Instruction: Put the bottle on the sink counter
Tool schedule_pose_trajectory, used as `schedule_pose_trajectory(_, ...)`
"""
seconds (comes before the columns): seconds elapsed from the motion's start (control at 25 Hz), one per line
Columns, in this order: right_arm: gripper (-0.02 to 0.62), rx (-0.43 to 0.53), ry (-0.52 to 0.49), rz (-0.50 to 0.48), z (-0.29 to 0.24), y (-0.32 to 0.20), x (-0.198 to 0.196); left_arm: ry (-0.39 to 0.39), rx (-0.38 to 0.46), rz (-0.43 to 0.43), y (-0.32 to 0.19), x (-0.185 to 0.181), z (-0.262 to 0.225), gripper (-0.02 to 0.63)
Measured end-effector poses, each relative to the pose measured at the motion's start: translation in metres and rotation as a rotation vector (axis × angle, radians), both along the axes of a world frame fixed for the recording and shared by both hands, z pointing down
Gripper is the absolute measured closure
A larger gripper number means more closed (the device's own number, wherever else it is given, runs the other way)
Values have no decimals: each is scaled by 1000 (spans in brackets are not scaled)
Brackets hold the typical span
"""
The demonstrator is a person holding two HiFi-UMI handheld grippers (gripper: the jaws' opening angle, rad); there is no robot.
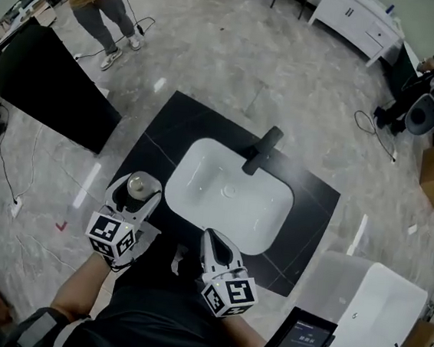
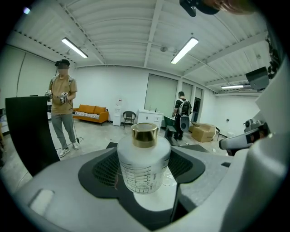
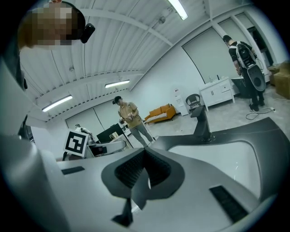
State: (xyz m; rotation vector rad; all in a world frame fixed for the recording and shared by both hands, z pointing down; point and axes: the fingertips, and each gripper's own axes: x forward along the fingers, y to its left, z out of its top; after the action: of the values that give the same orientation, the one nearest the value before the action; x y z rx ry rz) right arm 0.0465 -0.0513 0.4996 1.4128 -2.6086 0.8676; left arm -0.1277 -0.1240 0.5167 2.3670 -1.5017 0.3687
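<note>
The bottle [image 2: 144, 158], round and frosted white with a shiny gold cap and a printed scale too small to read, is sitting clamped in the left gripper [image 2: 144, 180] over the black worktop's [image 1: 306, 205] left end, beside the white basin [image 1: 202, 167]. The right gripper [image 3: 144, 174] is hanging closed and empty.

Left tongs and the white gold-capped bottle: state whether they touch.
Touching. The left gripper view shows the left tongs shut on the white plastic bottle with gold cap, pressing both its sides.
</note>
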Motion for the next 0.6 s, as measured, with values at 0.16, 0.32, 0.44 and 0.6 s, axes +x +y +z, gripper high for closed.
schedule_pose_trajectory(0.16,600,-15,14,55,5,-22,-4,1,0,22,-43,-10,7,273)
schedule_pose_trajectory(0.32,600,-34,26,92,5,-40,-15,-17,21,70,-87,-17,10,275)
schedule_pose_trajectory(0.44,600,-52,33,108,11,-52,-21,-22,25,80,-116,-22,18,273)
schedule_pose_trajectory(0.6,600,-78,44,124,20,-72,-28,-25,15,87,-152,-26,36,275)
